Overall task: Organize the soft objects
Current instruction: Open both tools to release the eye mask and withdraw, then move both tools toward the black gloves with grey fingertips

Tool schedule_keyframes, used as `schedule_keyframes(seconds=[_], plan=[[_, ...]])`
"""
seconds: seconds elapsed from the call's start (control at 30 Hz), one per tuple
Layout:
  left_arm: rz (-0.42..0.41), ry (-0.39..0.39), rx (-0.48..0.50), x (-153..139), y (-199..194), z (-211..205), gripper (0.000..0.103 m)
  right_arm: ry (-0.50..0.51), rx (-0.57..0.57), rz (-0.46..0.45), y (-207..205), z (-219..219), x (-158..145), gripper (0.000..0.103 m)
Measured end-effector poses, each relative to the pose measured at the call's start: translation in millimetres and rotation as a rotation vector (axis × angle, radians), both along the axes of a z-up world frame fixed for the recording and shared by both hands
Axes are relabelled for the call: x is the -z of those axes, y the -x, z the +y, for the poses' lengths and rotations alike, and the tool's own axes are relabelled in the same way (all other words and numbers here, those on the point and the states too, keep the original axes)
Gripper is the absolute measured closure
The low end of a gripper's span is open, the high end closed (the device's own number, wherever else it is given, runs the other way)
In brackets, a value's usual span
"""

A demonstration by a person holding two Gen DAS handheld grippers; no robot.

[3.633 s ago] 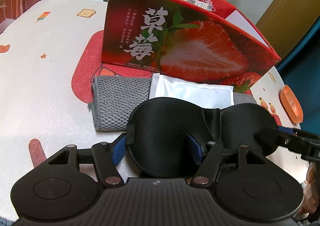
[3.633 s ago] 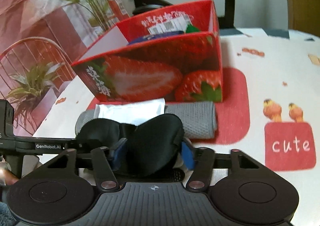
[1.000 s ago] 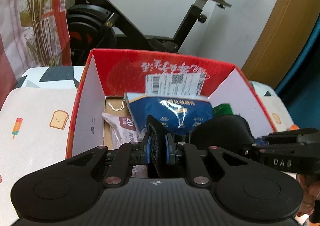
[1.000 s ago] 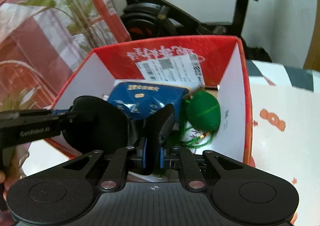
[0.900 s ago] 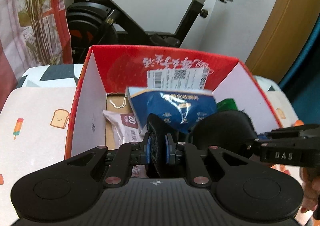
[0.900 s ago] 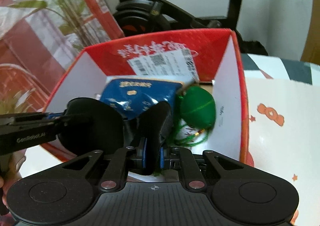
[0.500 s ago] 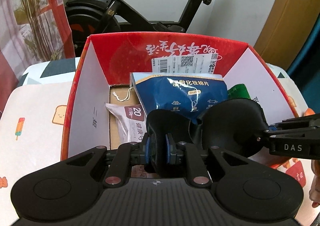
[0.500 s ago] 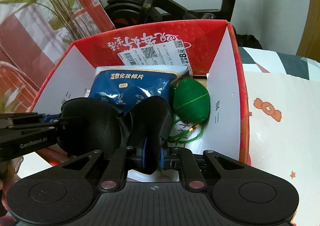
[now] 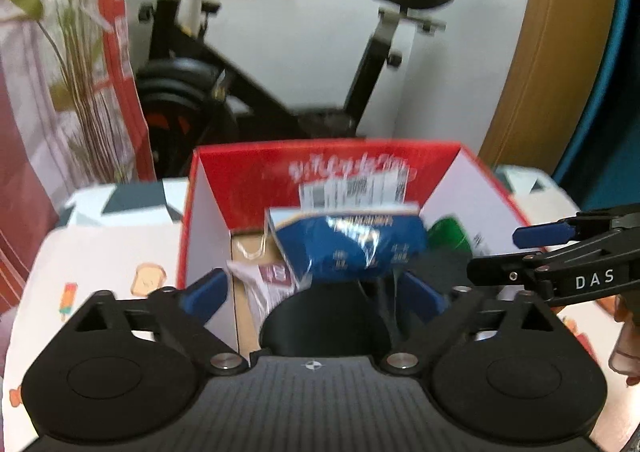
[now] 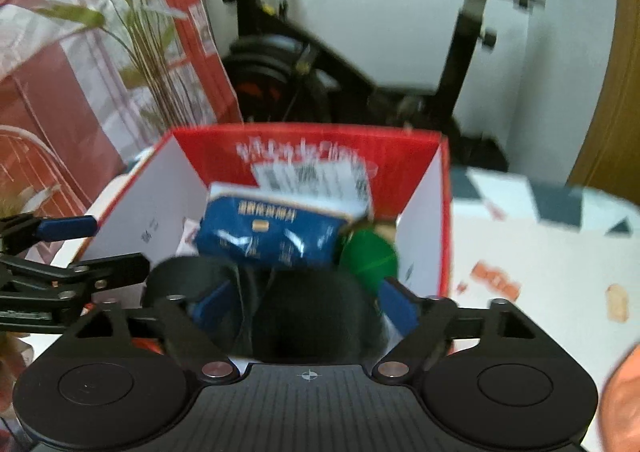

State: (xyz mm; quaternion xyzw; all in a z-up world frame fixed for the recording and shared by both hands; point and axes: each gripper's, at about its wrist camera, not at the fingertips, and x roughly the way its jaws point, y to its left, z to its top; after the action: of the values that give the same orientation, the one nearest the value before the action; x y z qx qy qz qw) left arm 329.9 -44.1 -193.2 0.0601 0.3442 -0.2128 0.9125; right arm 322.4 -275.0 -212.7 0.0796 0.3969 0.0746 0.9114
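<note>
The black eye mask lies in the near part of the red strawberry box, free of both grippers; it also shows in the right wrist view. My left gripper is open, its blue pads wide on either side of the mask. My right gripper is open too, above the mask by the box. Inside the box are a blue packet, a green pouch and a white sachet.
The box stands on a white cartoon-print tablecloth. Behind the table stand an exercise bike and a plant against a red-and-white curtain. The other gripper shows at each view's edge.
Both grippers have opened and let go of the eye mask, which now rests in the box. Both views are blurred and have lifted and pulled back a little.
</note>
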Motion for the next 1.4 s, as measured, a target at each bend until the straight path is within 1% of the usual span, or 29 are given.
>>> schedule_keyframes(seconds=[0.03, 0.07, 0.1, 0.17, 0.3, 0.37, 0.43, 0.53, 0.63, 0.8, 0.9, 0.97, 1.03, 1.17, 1.23, 1.27, 1.37, 1.4], plan=[[-0.013, 0.008, -0.002, -4, 3, 1, 0.001, 0.005, 0.0, -0.021, 4, -1, -6, 0.012], [-0.024, 0.014, -0.003, -7, 6, 3, 0.0, 0.003, 0.003, -0.043, 8, -3, -11, 0.008], [-0.035, 0.015, -0.009, -10, 10, 5, 0.0, 0.0, 0.011, -0.065, 13, -5, -16, 0.001], [-0.066, 0.009, -0.028, -16, 19, 8, 0.0, -0.011, 0.02, -0.105, 23, -8, -23, 0.0], [-0.124, -0.019, -0.054, -22, 38, 11, 0.0, -0.06, 0.037, -0.167, 45, -15, -28, 0.0], [-0.148, -0.021, -0.064, -24, 50, 15, 0.0, -0.088, 0.048, -0.202, 60, -19, -27, 0.0], [-0.184, -0.034, -0.098, -24, 65, 18, 0.0, -0.108, 0.063, -0.222, 73, -22, -25, 0.0], [-0.196, -0.044, -0.113, -19, 82, 23, 0.0, -0.117, 0.098, -0.273, 96, -26, -19, 0.0], [-0.156, -0.022, -0.111, -8, 98, 30, 0.0, -0.118, 0.105, -0.274, 114, -28, -7, 0.0], [-0.057, -0.004, -0.099, 21, 117, 41, 0.0, -0.072, 0.074, -0.256, 141, -17, 21, 0.0], [-0.017, 0.015, -0.089, 40, 125, 47, 0.0, -0.042, 0.05, -0.212, 154, -9, 40, 0.0], [0.031, 0.04, -0.087, 53, 126, 50, 0.001, -0.027, 0.044, -0.168, 160, -4, 53, 0.0], [0.072, 0.053, -0.079, 63, 129, 50, 0.002, -0.019, 0.04, -0.145, 166, 0, 65, 0.0], [0.11, 0.022, -0.055, 84, 139, 45, 0.005, 0.015, 0.022, -0.099, 175, 8, 84, 0.0], [0.145, 0.019, -0.045, 93, 143, 43, 0.012, 0.007, 0.005, -0.076, 177, 9, 92, 0.0], [0.165, 0.022, -0.039, 98, 143, 42, 0.013, -0.004, -0.003, -0.066, 178, 10, 96, 0.0], [0.215, 0.034, -0.033, 108, 144, 44, 0.023, -0.025, -0.031, -0.035, 181, 15, 108, 0.0], [0.222, 0.044, -0.033, 109, 145, 46, 0.03, -0.016, -0.044, -0.028, 180, 17, 110, 0.001]])
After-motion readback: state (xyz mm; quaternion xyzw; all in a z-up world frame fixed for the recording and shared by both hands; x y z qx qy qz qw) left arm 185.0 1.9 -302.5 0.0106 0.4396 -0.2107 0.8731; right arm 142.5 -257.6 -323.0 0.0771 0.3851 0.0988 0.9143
